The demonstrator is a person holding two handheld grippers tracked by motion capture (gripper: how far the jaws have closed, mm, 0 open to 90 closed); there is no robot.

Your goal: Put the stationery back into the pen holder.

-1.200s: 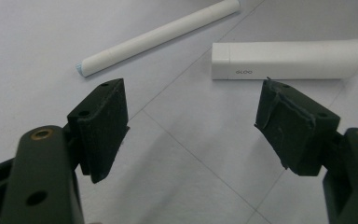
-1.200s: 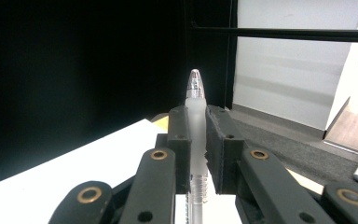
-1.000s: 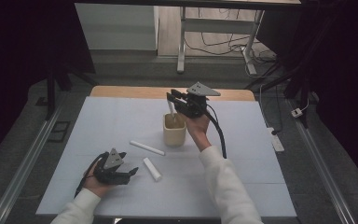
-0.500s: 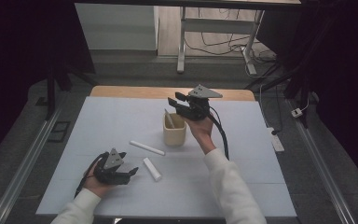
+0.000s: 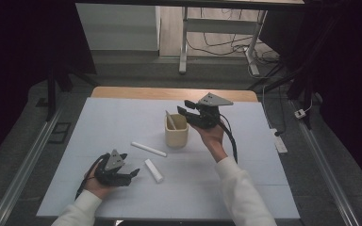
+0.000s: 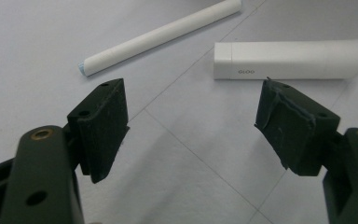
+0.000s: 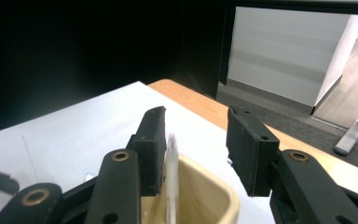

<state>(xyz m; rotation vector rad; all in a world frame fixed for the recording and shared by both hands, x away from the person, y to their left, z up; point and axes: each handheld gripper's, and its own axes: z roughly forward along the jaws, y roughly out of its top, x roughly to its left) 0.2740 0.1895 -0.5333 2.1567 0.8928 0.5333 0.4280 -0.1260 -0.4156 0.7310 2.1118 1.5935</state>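
Since the earlier frames, the right gripper (image 5: 187,112) has shifted a little from directly above the cup (image 5: 176,131) toward its far right rim, and its jaws have just been opening, with the slim white stick (image 5: 170,120) standing loose between them rather than pinched. Taking that beige cup as the landmark: it sits on the pale mat (image 5: 113,117) covering the table, placed centrally, probably so either hand can reach it and drop things in. In the right gripper view the stick (image 7: 171,163) leans up out of the cup (image 7: 205,196) close to one pad but is not pressed by it, which reads as a release after depositing it there. Just in front of the cup and to its left lies a long white tube (image 5: 149,149), flat on the mat, and nearer the person than that lies a shorter, thicker white cylinder (image 5: 153,170). The left gripper (image 5: 127,175) rests low on the mat well in front and left of the cup, jaws spread wide and empty, aimed at the short cylinder (image 6: 291,59) with the long tube (image 6: 163,37) beyond it, likely lined up to collect the next piece for the cup.
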